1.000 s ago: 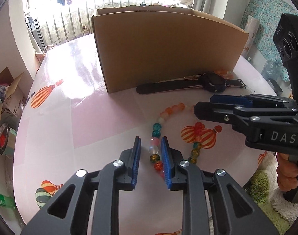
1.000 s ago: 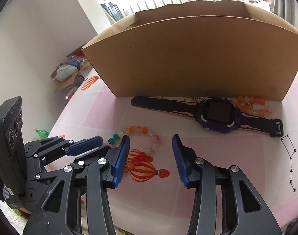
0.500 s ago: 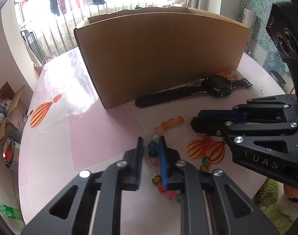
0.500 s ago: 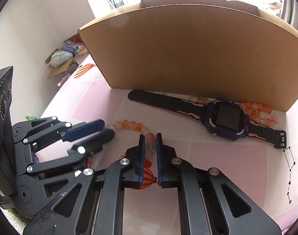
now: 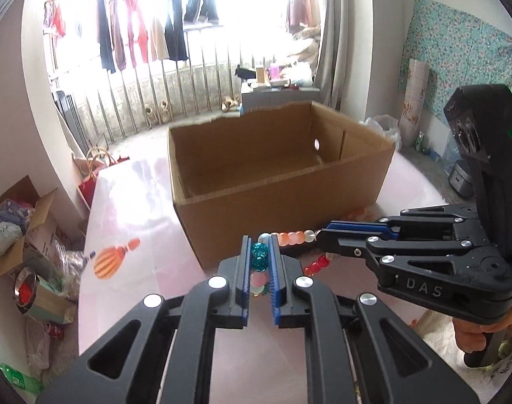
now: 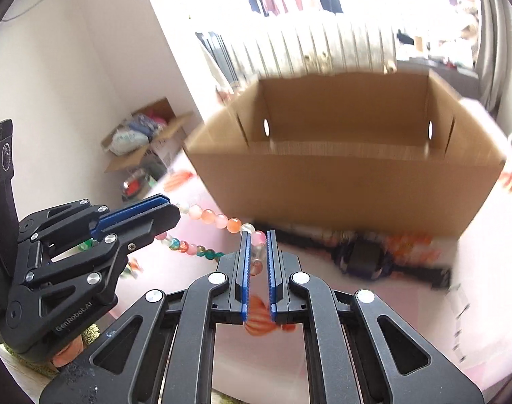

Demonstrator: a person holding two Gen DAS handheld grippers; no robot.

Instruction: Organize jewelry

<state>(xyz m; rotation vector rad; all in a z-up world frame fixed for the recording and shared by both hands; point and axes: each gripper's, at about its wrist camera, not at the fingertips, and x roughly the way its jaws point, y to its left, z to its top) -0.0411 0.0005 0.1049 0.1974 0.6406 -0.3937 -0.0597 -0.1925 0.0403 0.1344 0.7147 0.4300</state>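
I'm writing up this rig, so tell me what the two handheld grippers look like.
Both are matte black plastic with triangular cut-outs, silver screws and blue ribbed pads. The right gripper bears white "DAS" lettering and a green light; the left gripper reads "GenRobot.AI".

Left gripper point(image 5: 259, 271) and right gripper point(image 6: 256, 257) angle downward, fingers nearly closed, side by side.

"das" in raised letters — on the side of the right gripper point(image 5: 318, 235); "genrobot.ai" along the body of the left gripper point(image 6: 175, 215) — nothing else legible.
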